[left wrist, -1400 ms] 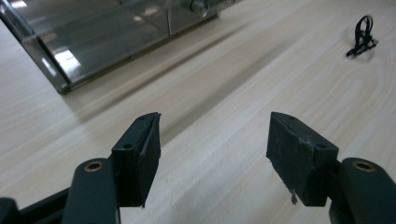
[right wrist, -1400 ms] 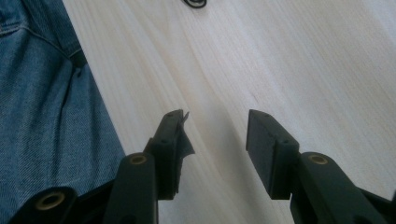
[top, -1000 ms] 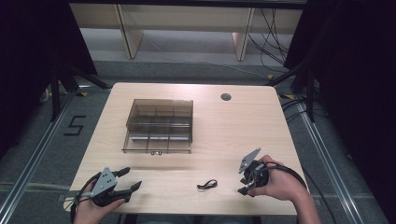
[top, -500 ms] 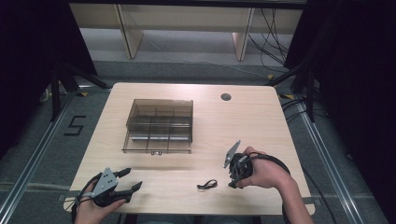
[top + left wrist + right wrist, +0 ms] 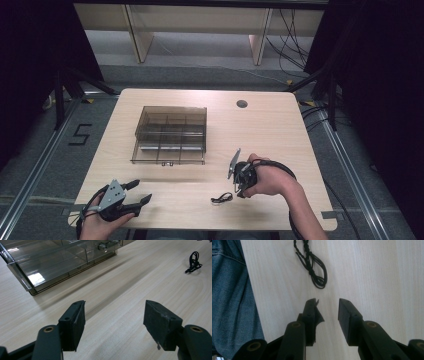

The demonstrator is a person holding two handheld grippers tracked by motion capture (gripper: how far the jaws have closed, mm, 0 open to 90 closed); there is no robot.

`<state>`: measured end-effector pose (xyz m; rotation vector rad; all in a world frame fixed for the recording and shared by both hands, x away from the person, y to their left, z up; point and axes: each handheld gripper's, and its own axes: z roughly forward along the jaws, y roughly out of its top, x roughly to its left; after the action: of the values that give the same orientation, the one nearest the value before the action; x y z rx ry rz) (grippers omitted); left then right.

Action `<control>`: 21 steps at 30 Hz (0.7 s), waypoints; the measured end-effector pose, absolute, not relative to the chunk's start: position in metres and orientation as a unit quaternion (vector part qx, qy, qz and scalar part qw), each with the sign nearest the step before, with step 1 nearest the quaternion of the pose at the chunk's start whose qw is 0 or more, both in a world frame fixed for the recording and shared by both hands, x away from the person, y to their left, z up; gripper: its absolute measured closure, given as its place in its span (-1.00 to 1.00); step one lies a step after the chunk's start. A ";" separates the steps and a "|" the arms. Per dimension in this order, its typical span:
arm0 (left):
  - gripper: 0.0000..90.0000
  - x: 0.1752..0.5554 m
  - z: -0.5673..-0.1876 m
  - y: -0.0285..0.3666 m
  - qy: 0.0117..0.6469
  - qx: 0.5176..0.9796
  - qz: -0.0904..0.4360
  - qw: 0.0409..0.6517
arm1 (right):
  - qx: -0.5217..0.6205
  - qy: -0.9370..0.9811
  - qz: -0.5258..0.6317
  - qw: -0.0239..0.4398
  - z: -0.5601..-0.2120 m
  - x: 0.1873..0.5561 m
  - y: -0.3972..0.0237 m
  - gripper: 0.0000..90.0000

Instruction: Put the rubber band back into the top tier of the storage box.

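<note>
Jaws of right gripper (image 5: 326, 303) part-open, just been closing, empty, approaching black cord (image 5: 312, 263) on worktop (image 5: 270, 130); next: straddle, pinch.

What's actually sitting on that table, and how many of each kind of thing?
Clear divided boxes: 1, the clear box
Black cord loops: 1, the black cord
Hand-held grippers: 2, the left gripper and the right gripper, both with jaws apart and holding nothing
Total: 4
</note>
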<state>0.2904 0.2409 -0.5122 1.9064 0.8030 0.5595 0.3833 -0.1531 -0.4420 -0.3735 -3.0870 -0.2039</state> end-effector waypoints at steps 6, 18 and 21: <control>-0.26 0.291 -0.512 0.241 0.329 0.782 0.228 0.478 | -0.108 -0.992 -0.061 0.014 -0.445 0.387 -0.145 0.55; -0.25 0.290 -0.512 0.241 0.331 0.780 0.230 0.479 | -0.089 -0.994 -0.057 0.024 -0.452 0.390 -0.131 0.58; -0.25 0.290 -0.512 0.242 0.329 0.780 0.231 0.479 | -0.077 -0.995 -0.061 0.024 -0.456 0.392 -0.130 0.58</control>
<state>0.2903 0.2416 -0.5118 1.9051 0.8026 0.5647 0.3925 -0.1301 -0.4561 -0.2381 -3.0781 -0.1875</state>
